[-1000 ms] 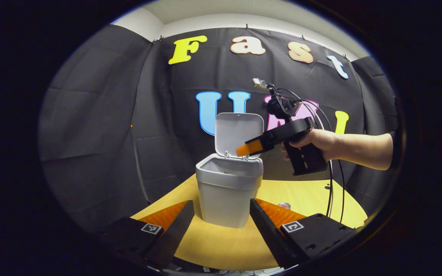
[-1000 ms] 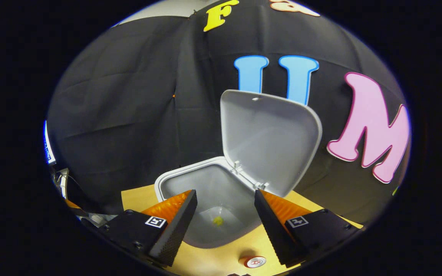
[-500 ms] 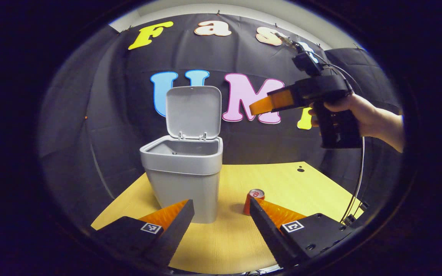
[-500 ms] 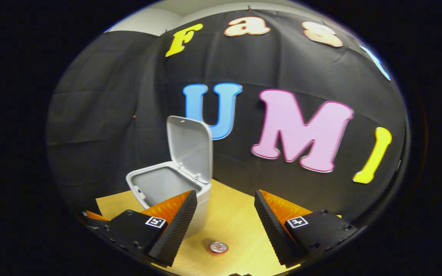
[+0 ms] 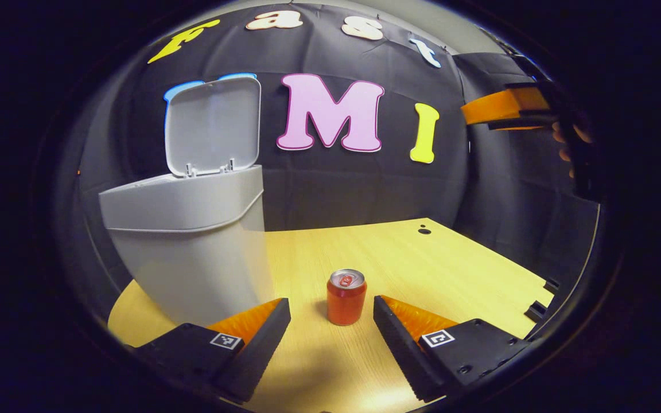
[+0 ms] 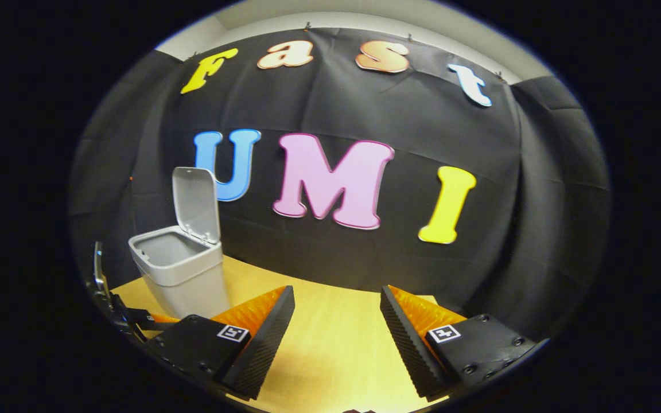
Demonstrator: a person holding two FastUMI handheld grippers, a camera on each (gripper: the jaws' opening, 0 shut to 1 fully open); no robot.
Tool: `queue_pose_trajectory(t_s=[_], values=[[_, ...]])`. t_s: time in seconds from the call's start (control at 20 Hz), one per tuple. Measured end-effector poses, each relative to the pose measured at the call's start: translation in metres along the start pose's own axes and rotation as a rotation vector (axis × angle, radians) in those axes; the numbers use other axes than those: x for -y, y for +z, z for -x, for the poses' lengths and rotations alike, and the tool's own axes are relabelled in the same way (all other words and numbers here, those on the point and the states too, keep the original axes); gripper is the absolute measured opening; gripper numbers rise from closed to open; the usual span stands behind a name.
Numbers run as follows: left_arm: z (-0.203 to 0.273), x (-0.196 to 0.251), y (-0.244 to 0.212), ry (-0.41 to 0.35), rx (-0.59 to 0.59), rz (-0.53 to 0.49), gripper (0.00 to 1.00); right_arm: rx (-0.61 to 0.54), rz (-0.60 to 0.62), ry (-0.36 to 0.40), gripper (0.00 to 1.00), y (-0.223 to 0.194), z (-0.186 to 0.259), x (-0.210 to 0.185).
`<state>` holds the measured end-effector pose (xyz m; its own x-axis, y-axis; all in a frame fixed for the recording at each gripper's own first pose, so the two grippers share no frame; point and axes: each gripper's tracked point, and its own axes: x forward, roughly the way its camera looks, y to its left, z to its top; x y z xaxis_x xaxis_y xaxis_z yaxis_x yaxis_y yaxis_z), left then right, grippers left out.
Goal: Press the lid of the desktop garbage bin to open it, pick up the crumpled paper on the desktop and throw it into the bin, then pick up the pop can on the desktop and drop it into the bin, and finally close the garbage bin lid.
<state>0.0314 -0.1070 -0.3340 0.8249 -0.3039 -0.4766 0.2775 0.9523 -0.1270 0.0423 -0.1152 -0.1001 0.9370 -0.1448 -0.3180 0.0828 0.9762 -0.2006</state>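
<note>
The left gripper [image 5: 330,312] swung from the bin [image 5: 193,241] toward the pop can [image 5: 346,297], now standing just ahead between its spread fingers. The right gripper [image 6: 336,318] drew back from over the bin, empty

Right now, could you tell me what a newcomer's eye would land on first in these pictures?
Probably the red pop can, upright on the yellow desktop, framed between the open fingers of the left gripper. Next, the grey garbage bin to its left, lid standing open.

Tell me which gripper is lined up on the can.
The left gripper: the can stands upright just ahead of its open fingers. The right gripper faces bare table.
</note>
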Motion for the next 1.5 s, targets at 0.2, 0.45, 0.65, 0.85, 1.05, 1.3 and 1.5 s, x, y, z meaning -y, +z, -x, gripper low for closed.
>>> queue_pose_trajectory(t_s=[0.2, 0.45, 0.65, 0.85, 1.05, 1.3, 1.5], values=[[-0.049, 0.015, -0.031, -0.038, -0.036, -0.016, 0.98, -0.058, 0.034, -0.118, 0.97, -0.033, 0.028, 0.041], [-0.099, 0.019, -0.051, -0.033, -0.050, -0.038, 0.98, -0.146, 0.046, -0.210, 0.97, -0.071, 0.058, 0.070], [-0.124, 0.015, -0.052, -0.015, -0.051, -0.056, 0.98, -0.199, 0.029, -0.247, 0.97, -0.093, 0.064, 0.081], [-0.135, 0.010, -0.053, -0.005, -0.065, -0.051, 0.98, -0.206, 0.006, -0.247, 0.97, -0.098, 0.060, 0.082], [-0.130, 0.011, -0.049, -0.006, -0.081, -0.029, 0.88, -0.199, 0.010, -0.221, 0.97, -0.097, 0.048, 0.079], [-0.101, 0.022, 0.007, -0.033, -0.024, -0.073, 0.88, -0.170, -0.006, -0.171, 0.97, -0.086, 0.027, 0.077], [-0.061, 0.036, 0.082, -0.046, 0.050, -0.073, 0.88, -0.131, -0.025, -0.107, 0.97, -0.068, 0.001, 0.073]])
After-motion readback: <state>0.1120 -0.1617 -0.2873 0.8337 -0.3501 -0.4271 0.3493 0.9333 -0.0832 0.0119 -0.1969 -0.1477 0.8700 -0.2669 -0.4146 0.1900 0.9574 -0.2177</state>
